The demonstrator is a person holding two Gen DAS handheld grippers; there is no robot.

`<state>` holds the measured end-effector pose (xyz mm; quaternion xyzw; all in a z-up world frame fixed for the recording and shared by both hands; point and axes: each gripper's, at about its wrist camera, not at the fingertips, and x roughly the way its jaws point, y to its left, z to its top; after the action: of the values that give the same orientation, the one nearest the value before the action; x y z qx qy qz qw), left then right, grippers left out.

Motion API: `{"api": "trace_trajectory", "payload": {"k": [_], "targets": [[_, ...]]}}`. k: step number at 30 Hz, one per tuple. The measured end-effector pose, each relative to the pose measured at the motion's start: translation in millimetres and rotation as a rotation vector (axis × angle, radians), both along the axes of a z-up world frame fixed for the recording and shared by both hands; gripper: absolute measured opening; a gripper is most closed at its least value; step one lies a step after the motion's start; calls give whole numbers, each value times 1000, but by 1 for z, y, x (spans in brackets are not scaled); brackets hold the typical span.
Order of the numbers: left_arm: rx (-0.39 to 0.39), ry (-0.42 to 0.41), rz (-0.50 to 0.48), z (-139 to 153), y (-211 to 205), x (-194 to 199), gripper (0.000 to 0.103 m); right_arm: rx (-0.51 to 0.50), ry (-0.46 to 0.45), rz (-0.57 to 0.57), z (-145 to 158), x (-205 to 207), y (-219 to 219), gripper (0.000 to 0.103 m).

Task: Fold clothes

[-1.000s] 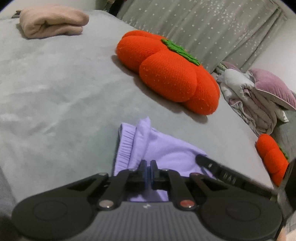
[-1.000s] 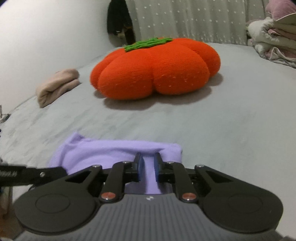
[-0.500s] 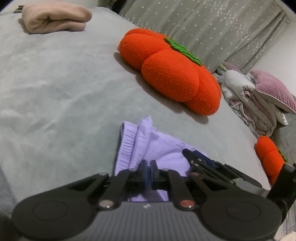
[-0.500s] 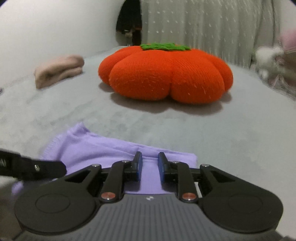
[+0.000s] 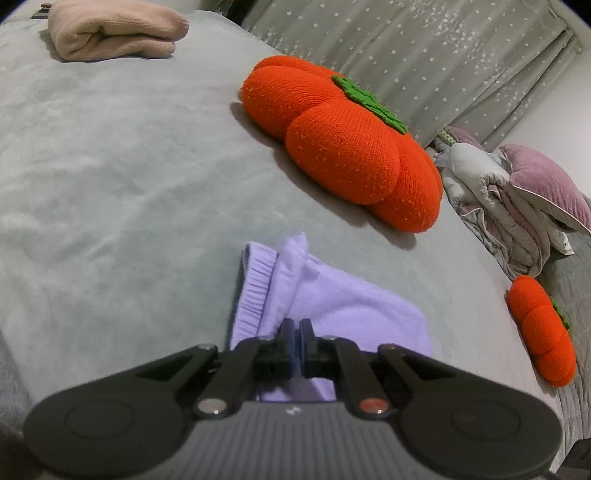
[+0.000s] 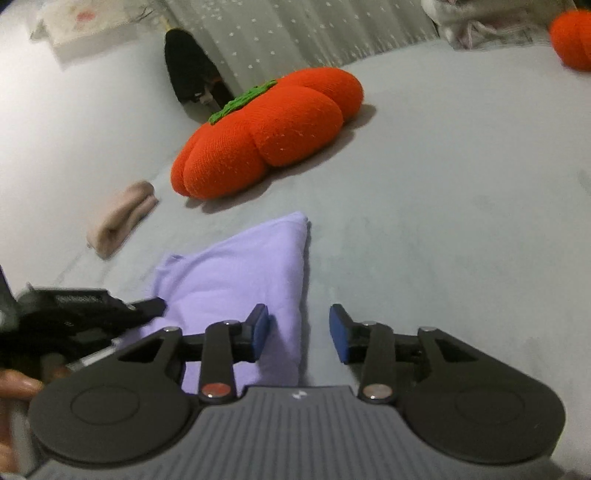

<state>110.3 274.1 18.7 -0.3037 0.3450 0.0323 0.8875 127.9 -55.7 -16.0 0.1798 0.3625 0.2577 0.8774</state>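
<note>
While the grey bed [image 5: 110, 192] fronts starred curtains [image 5: 424, 55], my left claw [image 5: 295, 338] is clenched on the folded lilac garment [image 6: 251, 273] near its front edge; my right claw [image 6: 299, 328] has just been opening, released.

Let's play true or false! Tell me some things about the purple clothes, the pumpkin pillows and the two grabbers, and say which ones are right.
1. The left gripper is shut on the purple garment. True.
2. The right gripper is squeezing the purple garment. False: its fingers stand apart, having just been opening, with nothing pinched between them.
3. The big orange pumpkin pillow sits on top of the purple garment. False: it lies farther back on the grey bed, apart from it.
4. A folded pink garment lies on the bed beyond the pumpkin pillow's side. True.
5. There is only one pumpkin pillow. False: a smaller pumpkin pillow lies at the right.
</note>
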Motion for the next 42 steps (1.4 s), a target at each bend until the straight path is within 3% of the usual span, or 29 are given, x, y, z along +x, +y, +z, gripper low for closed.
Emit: {"api": "trace_trajectory", "payload": {"k": [2, 8, 12, 16, 20, 22, 25, 26, 30, 33, 36, 39, 42], "targets": [[3, 0, -1, 0, 0, 0, 5, 76, 38, 8, -4, 1, -6, 43], [11, 0, -2, 0, -1, 1, 5, 148, 34, 0, -9, 0, -2, 43], [13, -1, -4, -1, 0, 1, 4, 192, 65, -21, -14, -3, 1, 21], [5, -1, 6, 0, 2, 0, 4, 195, 63, -26, -12, -4, -1, 15], [25, -9, 39, 9, 8, -4, 4, 208, 69, -30, -8, -4, -5, 14], [40, -9, 59, 11, 11, -6, 4, 206, 77, -13, -7, -5, -5, 22], [83, 8, 75, 13, 11, -6, 22, 230, 98, -7, -12, -2, -9, 27], [98, 20, 74, 12, 10, -5, 34, 255, 107, -10, -15, 0, -11, 28], [98, 15, 46, 11, 8, -3, 51, 274, 104, -20, -18, 0, -10, 28], [109, 19, 31, 9, 5, -2, 52, 260, 100, -23, -16, -1, -5, 28], [118, 23, 33, 7, 2, -2, 52, 336, 140, -44, -21, 1, -9, 28], [122, 17, 36, 7, -1, -1, 55, 351, 150, -46, -23, 3, -10, 25], [136, 10, 37, 7, -4, -1, 53, 322, 132, -43, -21, 2, -7, 25]]}}
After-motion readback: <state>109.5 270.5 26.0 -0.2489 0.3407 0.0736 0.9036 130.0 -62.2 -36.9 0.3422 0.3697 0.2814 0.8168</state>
